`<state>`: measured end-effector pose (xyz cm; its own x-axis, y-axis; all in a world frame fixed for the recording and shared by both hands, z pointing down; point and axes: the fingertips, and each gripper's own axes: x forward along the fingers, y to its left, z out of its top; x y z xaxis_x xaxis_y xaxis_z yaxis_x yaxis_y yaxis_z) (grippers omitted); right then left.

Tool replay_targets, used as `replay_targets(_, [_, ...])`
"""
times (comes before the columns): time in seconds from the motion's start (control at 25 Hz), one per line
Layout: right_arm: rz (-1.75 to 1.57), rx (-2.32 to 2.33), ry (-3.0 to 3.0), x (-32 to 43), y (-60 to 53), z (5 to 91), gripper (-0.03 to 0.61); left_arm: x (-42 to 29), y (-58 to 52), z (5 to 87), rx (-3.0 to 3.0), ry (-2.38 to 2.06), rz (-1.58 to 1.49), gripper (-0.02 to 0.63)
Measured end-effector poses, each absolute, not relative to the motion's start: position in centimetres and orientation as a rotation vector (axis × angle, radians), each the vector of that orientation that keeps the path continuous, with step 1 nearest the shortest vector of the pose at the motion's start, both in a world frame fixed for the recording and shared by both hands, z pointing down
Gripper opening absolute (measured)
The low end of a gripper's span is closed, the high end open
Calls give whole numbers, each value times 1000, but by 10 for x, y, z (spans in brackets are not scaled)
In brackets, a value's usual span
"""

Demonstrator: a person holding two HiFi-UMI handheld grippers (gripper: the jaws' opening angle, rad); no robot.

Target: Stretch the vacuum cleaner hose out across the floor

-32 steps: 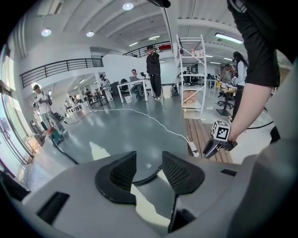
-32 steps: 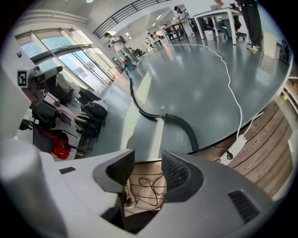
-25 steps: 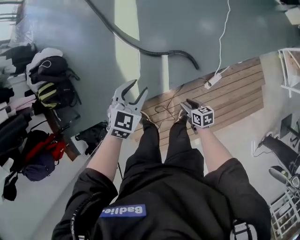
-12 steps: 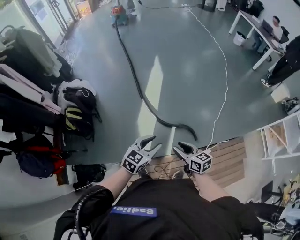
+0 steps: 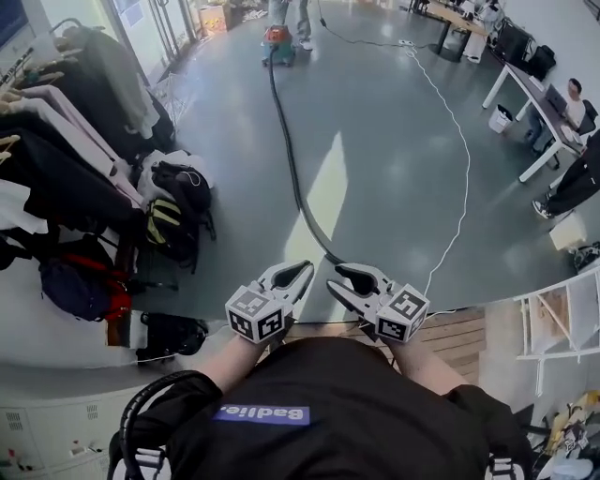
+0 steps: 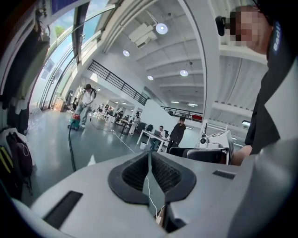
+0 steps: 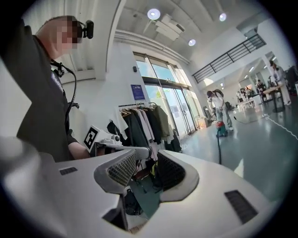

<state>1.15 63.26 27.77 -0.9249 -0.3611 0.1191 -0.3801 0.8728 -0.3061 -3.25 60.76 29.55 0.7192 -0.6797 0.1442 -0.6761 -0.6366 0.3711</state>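
Note:
A long black hose (image 5: pixel 291 178) runs across the grey floor from a red and green vacuum cleaner (image 5: pixel 276 42) at the far end toward me. Its near end passes out of sight behind my grippers. My left gripper (image 5: pixel 302 272) is held at waist height above the floor, its jaws closing and almost together, nothing between them (image 6: pixel 150 155). Beside it my right gripper (image 5: pixel 336 277) stands open, its jaws closing slightly, with nothing in the gap (image 7: pixel 146 160). Neither touches the hose. The vacuum cleaner (image 7: pixel 222 130) and the hose (image 6: pixel 71 153) also show in the gripper views.
A clothes rack (image 5: pixel 66 159) and backpacks (image 5: pixel 173 211) line the left wall. A white cable (image 5: pixel 459 187) curves over the floor to the right. A wooden platform (image 5: pixel 455 333) lies under me, white shelving (image 5: pixel 562 319) beside it. A person (image 5: pixel 291 11) stands by the vacuum; desks (image 5: pixel 534 89) are at the far right.
The head view has lifted from my feet to the hall. Both grippers have drawn close together at my waist, and the left jaws have gone from wide apart to almost together.

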Motion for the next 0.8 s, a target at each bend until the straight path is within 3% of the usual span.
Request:
replay_targets(0.08, [456, 552, -3014, 15, 636, 267, 143, -30, 609, 290, 2522, -1076, -36, 9])
replay_targets(0.24, [423, 515, -3043, 19, 643, 261, 120, -27, 620, 283, 2510, -1124, -35, 8])
replay_targets(0.52, [348, 494, -3112, 20, 646, 244, 17, -12, 633, 277, 2551, -1129, -20, 8])
replay_targets(0.8, [274, 499, -3108, 27, 650, 239, 5, -4, 634, 270, 2590, -1119, -25, 8])
